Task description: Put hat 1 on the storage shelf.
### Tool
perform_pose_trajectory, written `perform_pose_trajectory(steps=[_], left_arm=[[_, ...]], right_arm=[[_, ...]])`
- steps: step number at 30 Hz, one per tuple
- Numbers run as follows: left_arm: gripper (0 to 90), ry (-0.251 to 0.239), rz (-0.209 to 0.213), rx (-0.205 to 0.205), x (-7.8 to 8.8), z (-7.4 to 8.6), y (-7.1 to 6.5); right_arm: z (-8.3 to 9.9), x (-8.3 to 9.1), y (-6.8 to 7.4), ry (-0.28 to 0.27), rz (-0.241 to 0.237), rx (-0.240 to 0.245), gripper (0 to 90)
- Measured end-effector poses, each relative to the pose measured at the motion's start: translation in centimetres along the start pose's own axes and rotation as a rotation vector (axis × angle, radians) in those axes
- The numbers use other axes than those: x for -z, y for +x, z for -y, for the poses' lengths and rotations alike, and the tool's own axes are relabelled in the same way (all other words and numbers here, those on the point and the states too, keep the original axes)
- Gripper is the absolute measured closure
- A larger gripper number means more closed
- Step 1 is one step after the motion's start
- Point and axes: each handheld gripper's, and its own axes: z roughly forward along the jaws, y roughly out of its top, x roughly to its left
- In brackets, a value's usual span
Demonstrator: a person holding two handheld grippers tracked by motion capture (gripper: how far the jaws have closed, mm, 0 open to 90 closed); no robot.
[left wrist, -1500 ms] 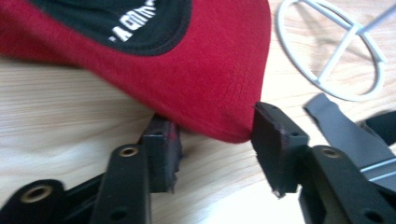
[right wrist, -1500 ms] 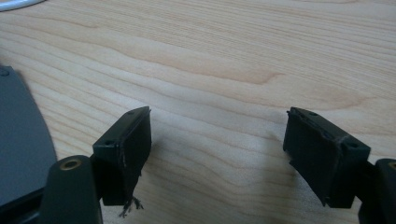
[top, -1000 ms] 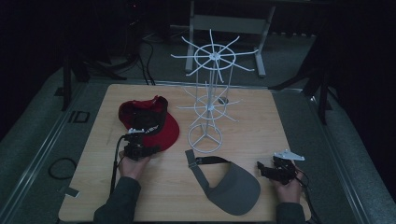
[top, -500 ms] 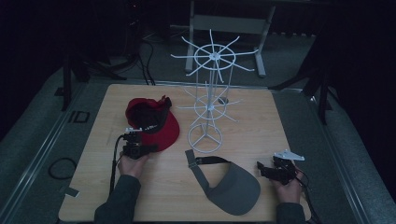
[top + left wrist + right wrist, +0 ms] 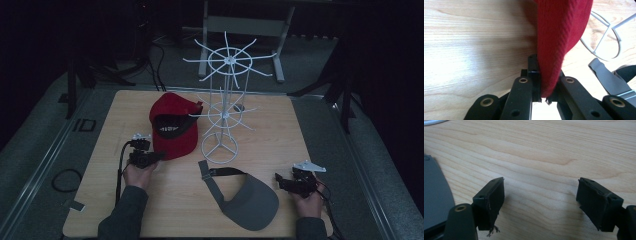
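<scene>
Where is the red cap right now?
In the high view, the red cap sits left of the white wire rack, its brim clamped in the left gripper.

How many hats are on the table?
2. The red cap lies left of the white wire rack, its brim clamped in the left gripper. The grey visor lies at the front, beside the right gripper.

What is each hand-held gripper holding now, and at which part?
The left hand-held gripper is shut on the red cap, at the edge of its brim. The right hand-held gripper is open and holds nothing.
</scene>
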Motion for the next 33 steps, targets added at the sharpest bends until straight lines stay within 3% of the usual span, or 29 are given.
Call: perform_pose_trajectory(steps=[7, 24, 33], left_arm=[[85.9, -0.009, -0.044, -0.024, 0.9, -0.3, 0.2], [85.9, -0.079, -0.068, -0.085, 3.5, -1.6, 0.1], [85.9, -0.099, -0.103, -0.115, 5.0, -2.6, 0.1]], right_arm=[[0.0, 0.0, 0.0, 0.000, 0.000, 0.000, 22.5], [0.0, 0.0, 0.0, 0.002, 0.000, 0.002, 22.4], [0.0, 0.0, 0.0, 0.002, 0.000, 0.002, 22.3]])
